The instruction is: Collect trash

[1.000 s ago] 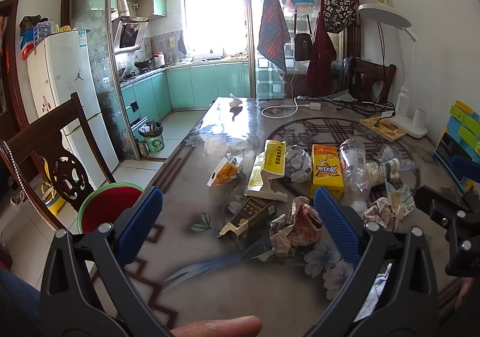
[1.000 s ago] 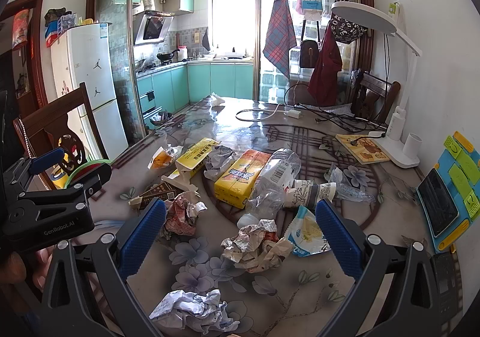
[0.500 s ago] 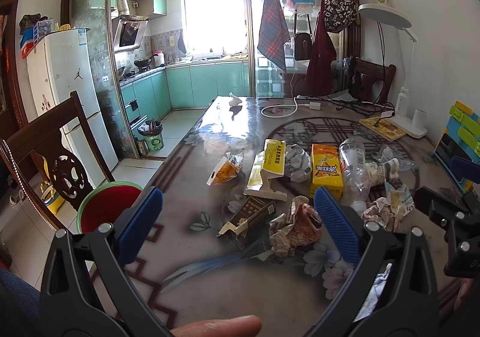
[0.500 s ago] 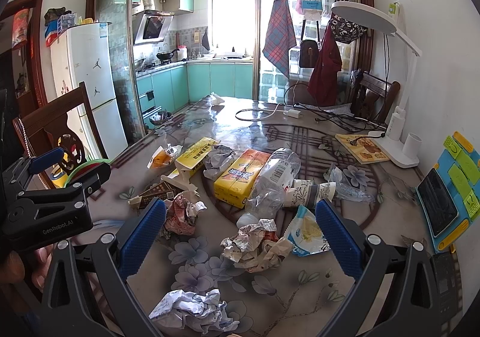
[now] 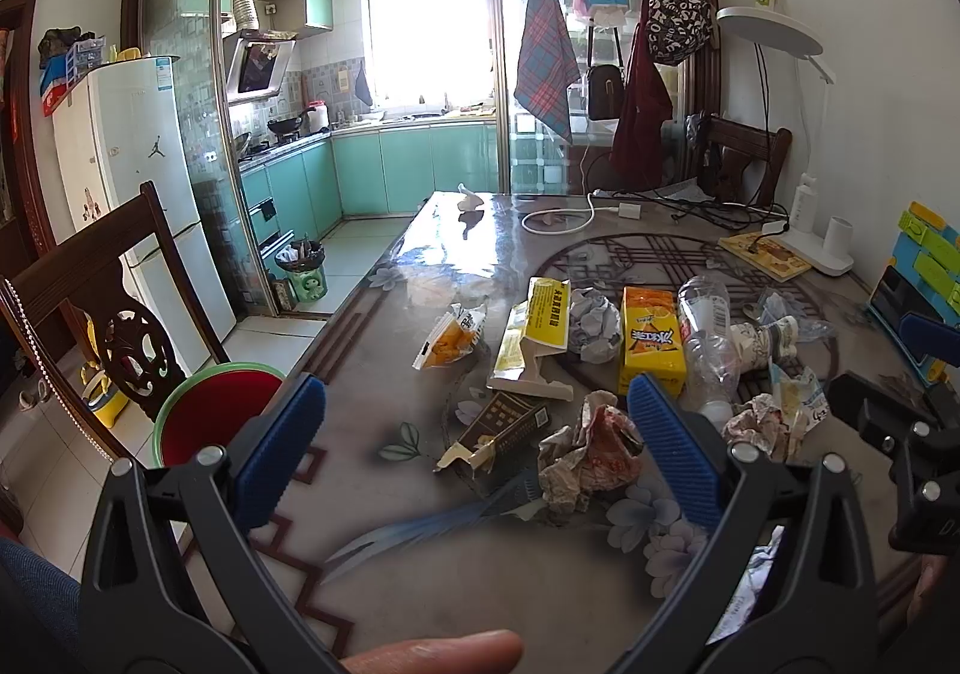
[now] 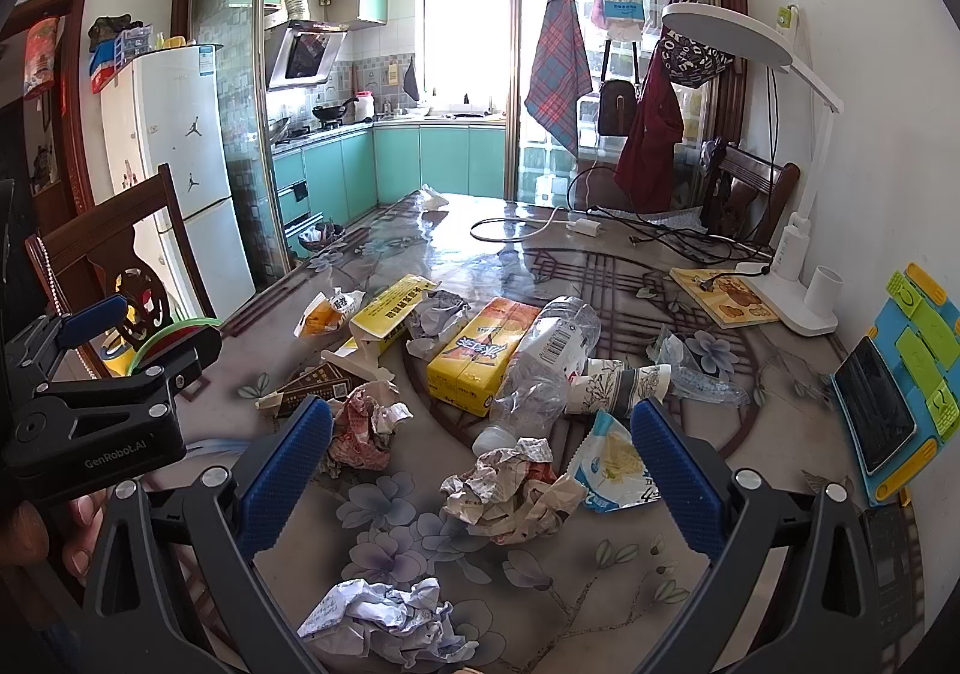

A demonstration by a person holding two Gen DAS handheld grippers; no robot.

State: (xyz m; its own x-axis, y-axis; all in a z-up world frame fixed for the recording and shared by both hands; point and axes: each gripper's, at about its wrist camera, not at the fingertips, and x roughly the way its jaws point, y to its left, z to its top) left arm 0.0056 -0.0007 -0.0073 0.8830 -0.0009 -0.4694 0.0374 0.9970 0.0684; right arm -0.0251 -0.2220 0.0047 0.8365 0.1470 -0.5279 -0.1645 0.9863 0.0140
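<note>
Trash spread across the table (image 6: 750, 542), frame centre: crumpled paper wad (image 6: 516, 488), yellow carton (image 6: 480, 356), clear bottle (image 6: 540, 368). I hold my left tool (image 5: 474, 446) and right tool (image 6: 480, 470) spread, empty. The wad looks light and soft; I'd pinch its bulk.

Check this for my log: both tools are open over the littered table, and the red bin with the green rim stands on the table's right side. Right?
Not quite. The red bin with the green rim stands on the floor off the table's left side, as the left wrist view shows. Both tools, left tool and right tool, are open.
</note>
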